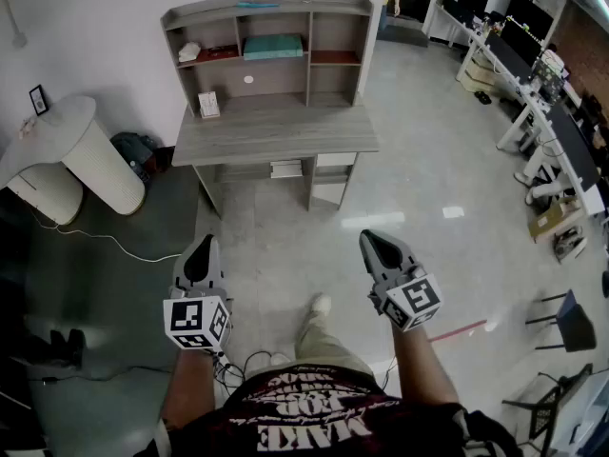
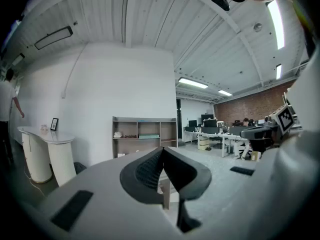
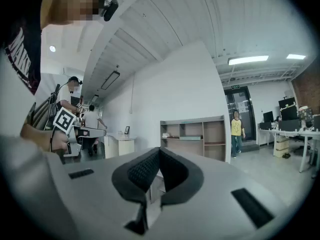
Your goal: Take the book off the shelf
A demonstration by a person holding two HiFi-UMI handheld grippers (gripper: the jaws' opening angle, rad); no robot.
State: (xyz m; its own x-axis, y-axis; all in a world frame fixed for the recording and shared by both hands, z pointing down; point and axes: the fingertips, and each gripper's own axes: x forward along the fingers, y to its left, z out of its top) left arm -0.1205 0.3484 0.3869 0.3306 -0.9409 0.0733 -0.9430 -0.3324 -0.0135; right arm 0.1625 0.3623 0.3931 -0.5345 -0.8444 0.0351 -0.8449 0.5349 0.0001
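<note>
Book point(image 1: 273, 46) first: I'm reading the teal slab lying flat in the middle compartment of the shelf point(image 1: 266, 6) as the one I'm after. It's up at the top centre of the head view, though from this far off it could be a folder. The shelf is sitting on the back of a grey desk point(image 1: 276, 127).

I'm holding both tools well short of it, low in the frame over open floor point(image 1: 285, 231). The left gripper point(image 1: 203, 248) is pointing level toward the desk with its jaws clenched together and nothing between them. Its own view is showing the pads meeting and the shelf small in the distance beyond. The right gripper point(image 1: 374, 244) is doing the same, closed tight and empty.

So I'm judging that nothing of the job is done yet. What's left is walking in, opening a pair of jaws, gripping the book and drawing it out.
</note>
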